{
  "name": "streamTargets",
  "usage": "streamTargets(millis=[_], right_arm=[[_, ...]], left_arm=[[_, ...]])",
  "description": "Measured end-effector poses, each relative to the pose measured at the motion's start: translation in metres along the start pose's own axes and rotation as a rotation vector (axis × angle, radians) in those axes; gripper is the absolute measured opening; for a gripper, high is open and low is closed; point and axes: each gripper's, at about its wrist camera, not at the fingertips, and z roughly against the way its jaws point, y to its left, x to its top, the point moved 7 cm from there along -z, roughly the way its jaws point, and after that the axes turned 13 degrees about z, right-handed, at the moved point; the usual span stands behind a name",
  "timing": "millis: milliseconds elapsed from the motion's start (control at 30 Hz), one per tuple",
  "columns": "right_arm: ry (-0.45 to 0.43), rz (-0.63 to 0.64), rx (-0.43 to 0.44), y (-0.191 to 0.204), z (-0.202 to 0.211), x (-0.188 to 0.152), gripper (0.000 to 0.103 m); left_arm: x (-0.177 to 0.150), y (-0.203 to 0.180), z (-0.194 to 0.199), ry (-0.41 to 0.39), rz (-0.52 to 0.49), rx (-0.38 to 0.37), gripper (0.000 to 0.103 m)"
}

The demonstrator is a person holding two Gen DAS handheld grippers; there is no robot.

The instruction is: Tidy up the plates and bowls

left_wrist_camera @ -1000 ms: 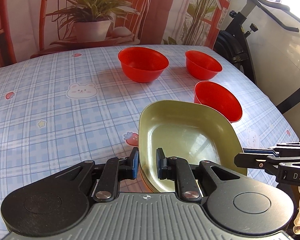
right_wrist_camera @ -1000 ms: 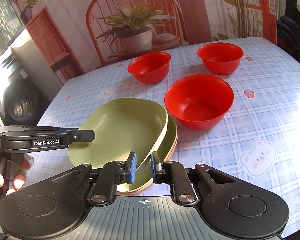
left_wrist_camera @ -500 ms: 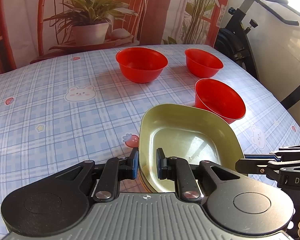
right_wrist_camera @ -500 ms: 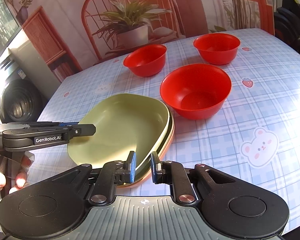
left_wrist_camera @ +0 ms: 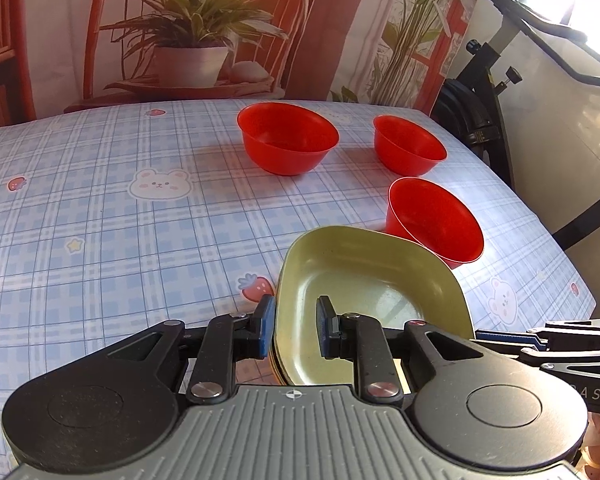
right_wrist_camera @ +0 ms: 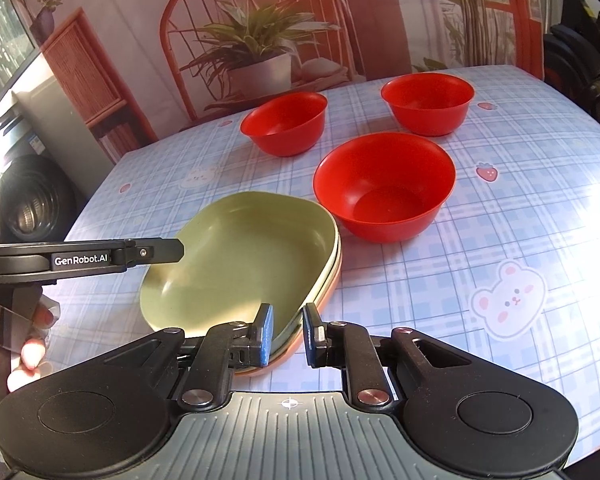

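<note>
A green plate (left_wrist_camera: pixel 372 280) (right_wrist_camera: pixel 240 256) lies nested on top of a stack of plates, whose orange bottom rim (right_wrist_camera: pixel 332 276) peeks out. My left gripper (left_wrist_camera: pixel 294 322) (right_wrist_camera: pixel 172 251) straddles the plate's left rim; its jaws are opening and the inner pad stands off the wall. At the near rim, my right gripper (right_wrist_camera: pixel 287 330) (left_wrist_camera: pixel 484 336) is shut on the stack. Three red bowls stand apart on the table: one just behind the plates (left_wrist_camera: pixel 436 220) (right_wrist_camera: pixel 384 188), two farther back (left_wrist_camera: pixel 288 140) (left_wrist_camera: pixel 410 148) (right_wrist_camera: pixel 284 120) (right_wrist_camera: pixel 428 100).
The table (left_wrist_camera: pixel 120 220) wears a blue checked cloth with bear and strawberry prints. An exercise bike (left_wrist_camera: pixel 480 120) stands off its right edge and a washing machine (right_wrist_camera: pixel 28 200) off its left. A printed plant backdrop hangs behind. A person's fingers (right_wrist_camera: pixel 28 344) hold the left gripper's handle.
The green plate, tilted up a second ago, has sunk flat onto the stack. The left gripper's jaws have widened slightly.
</note>
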Motion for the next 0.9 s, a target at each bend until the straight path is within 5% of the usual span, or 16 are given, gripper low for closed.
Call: streamTargets(millis=[300, 900], right_arm=[[-0.007, -0.061, -0.015, -0.013, -0.001, -0.004, 0.018], [-0.055, -0.062, -0.006, -0.013, 0.006, -0.002, 0.021]], left_arm=[[-0.004, 0.005, 0.016, -0.099, 0.058, 0.04, 0.022], [-0.012, 0.006, 0.024, -0.135, 0.054, 0.069, 0.022]])
